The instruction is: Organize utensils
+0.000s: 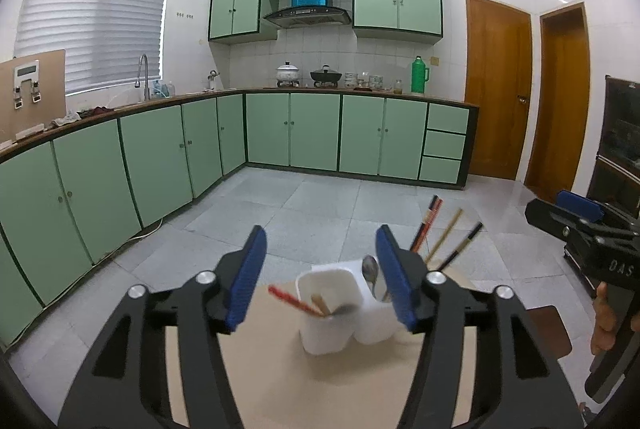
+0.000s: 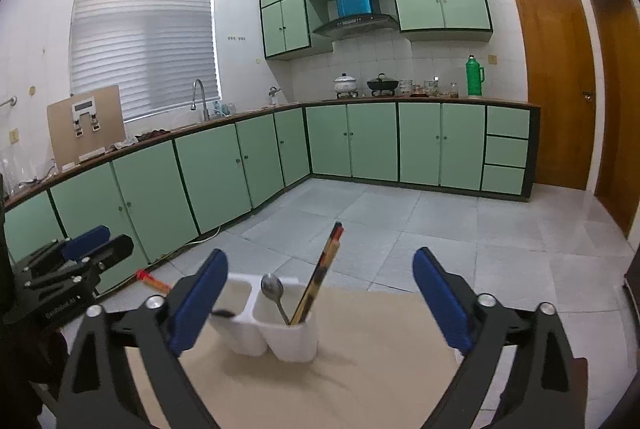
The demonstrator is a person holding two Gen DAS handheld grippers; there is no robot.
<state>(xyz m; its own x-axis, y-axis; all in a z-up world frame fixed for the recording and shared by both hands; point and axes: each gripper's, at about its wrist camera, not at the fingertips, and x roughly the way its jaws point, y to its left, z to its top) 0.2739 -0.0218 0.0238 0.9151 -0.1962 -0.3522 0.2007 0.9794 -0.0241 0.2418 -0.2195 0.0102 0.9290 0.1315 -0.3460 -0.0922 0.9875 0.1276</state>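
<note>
White plastic two-compartment utensil holder (image 1: 340, 313) (image 2: 268, 317) stands upright on the beige-topped bench (image 1: 288, 381) (image 2: 360, 369), taken as landmark; in the right wrist view a metal spoon (image 2: 274, 293), bowl up, and a bundle of dark chopsticks (image 2: 320, 273) lean in the holder's right-hand compartment; in the left wrist view several chopsticks (image 1: 444, 233) fan out behind the holder, with a red-handled utensil (image 1: 292, 300) slanting out of the nearer compartment toward the left; left tongs (image 1: 320, 277) held above and short of the holder, blue pads apart, nothing between them; right tongs (image 2: 320, 293) likewise short of the holder, pads wide apart, empty; each tongs is seen at the other view's edge, off to the holder's side; green cabinets (image 1: 160, 157) and grey tiled floor (image 1: 320, 205) lie beyond the holder.
</note>
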